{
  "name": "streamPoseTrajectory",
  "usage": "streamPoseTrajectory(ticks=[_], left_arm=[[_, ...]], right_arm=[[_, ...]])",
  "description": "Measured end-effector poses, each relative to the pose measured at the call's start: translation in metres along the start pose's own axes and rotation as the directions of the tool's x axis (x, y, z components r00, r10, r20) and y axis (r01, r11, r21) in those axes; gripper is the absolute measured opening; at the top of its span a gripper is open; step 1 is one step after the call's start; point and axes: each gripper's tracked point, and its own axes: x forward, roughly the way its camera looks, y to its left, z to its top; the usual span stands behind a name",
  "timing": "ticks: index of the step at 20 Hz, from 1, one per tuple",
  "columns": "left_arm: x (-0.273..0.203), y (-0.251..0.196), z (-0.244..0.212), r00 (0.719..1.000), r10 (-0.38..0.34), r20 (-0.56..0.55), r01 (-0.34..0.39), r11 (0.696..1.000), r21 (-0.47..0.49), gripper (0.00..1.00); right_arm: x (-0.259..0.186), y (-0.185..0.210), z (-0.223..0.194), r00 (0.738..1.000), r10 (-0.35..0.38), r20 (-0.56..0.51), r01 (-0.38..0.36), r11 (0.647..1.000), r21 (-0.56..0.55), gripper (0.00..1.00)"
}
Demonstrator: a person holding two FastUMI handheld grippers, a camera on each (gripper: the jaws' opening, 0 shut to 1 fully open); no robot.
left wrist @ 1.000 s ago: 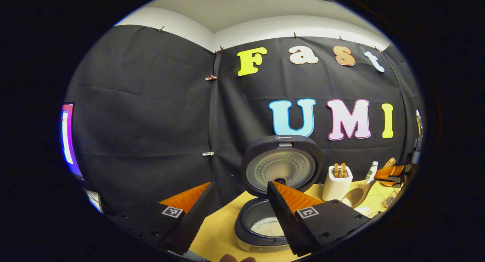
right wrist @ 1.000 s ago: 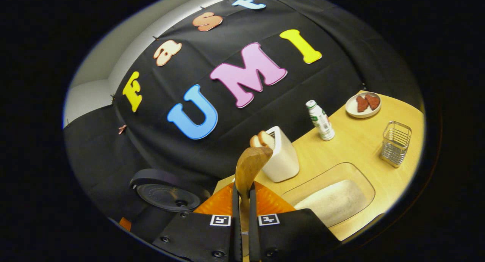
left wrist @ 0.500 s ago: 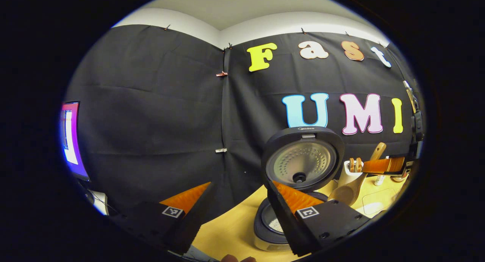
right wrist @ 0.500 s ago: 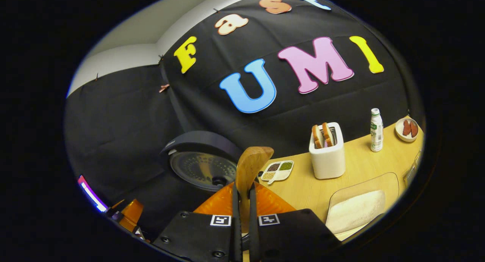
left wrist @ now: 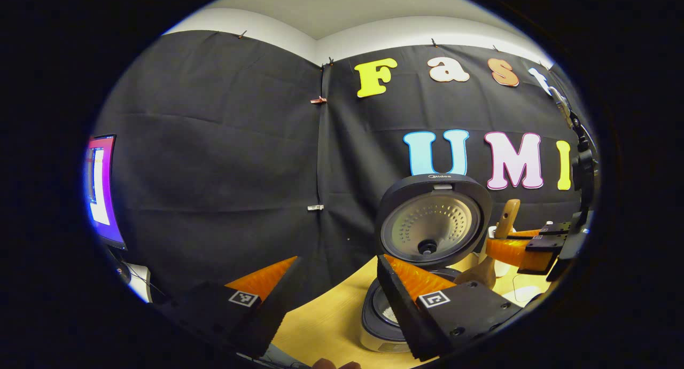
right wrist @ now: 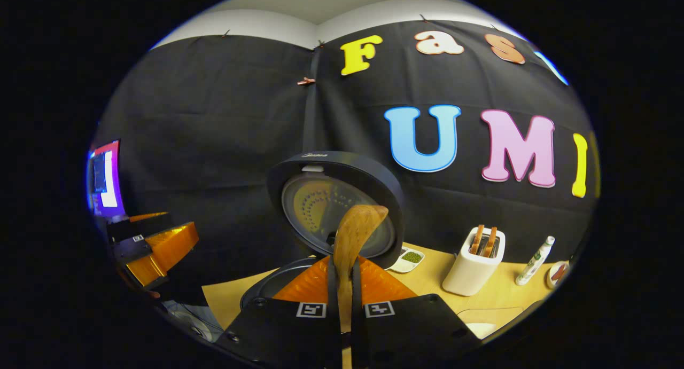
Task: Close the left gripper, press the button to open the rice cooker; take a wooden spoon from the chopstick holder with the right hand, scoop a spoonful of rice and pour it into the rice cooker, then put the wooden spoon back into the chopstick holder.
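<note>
Change since the earlier frames: the right gripper (right wrist: 342, 283) has swung from over the tray of rice to face the rice cooker (right wrist: 334, 209); the raised lid now sits dead ahead of it, where before the toaster and table took that place. In the left gripper view the cooker has drifted rightward and the other gripper has come in closer beside it.

Item 1, right gripper. Fingers drawn nearly together, clamped on the handle of the wooden spoon (right wrist: 355, 233). The spoon rises from between them, its end upright in front of the cooker's lid. In the left gripper view this gripper (left wrist: 526, 249) appears at far right, spoon (left wrist: 494, 251) gripped, bowl end hanging low just beside the cooker's rim; whether rice lies in the bowl cannot be told.

Item 2, left gripper (left wrist: 336, 283). Fingers spread wide, holding nothing, touching nothing, hovering above the table (left wrist: 326, 326) to the left of the cooker. Seen also at the left edge of the right gripper view (right wrist: 155, 251).

Item 3, rice cooker (left wrist: 422, 251). Lid upright, inner plate facing the cameras; white rice is visible in the pot below.

Item 4, surroundings. Toaster (right wrist: 473, 267) with bread slices, bottle (right wrist: 534, 259), divided dish (right wrist: 409, 259), all on the table to the right of the cooker. A lit monitor (left wrist: 99, 190) at far left.
</note>
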Motion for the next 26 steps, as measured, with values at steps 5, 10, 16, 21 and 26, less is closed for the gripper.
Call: streamPoseTrajectory(ticks=[5, 10, 16, 21, 26], left_arm=[[-0.002, -0.004, -0.001, 1.000, -0.007, 0.001, 0.007, 1.000, 0.001, 0.93], [-0.003, -0.009, 0.000, 1.000, -0.014, -0.004, 0.014, 1.000, 0.002, 0.93], [0.001, -0.034, 0.009, 0.999, -0.050, 0.006, 0.050, 0.999, 0.007, 0.89], [0.002, -0.076, 0.015, 0.994, -0.111, 0.014, 0.111, 0.994, 0.022, 0.93], [-0.004, -0.141, 0.012, 0.981, -0.193, -0.008, 0.193, 0.981, -0.007, 0.93]], right_arm=[[0.001, 0.015, -0.006, 0.999, 0.036, 0.017, -0.033, 0.990, -0.135, 0.11], [-0.002, 0.005, 0.000, 0.999, 0.019, 0.040, -0.014, 0.993, -0.118, 0.11], [-0.036, -0.066, 0.014, 0.987, -0.138, 0.081, 0.133, 0.989, 0.066, 0.11], [-0.093, -0.162, -0.006, 0.947, -0.318, 0.043, 0.312, 0.945, 0.100, 0.11], [-0.156, -0.251, -0.029, 0.878, -0.478, -0.001, 0.474, 0.871, 0.128, 0.11]])
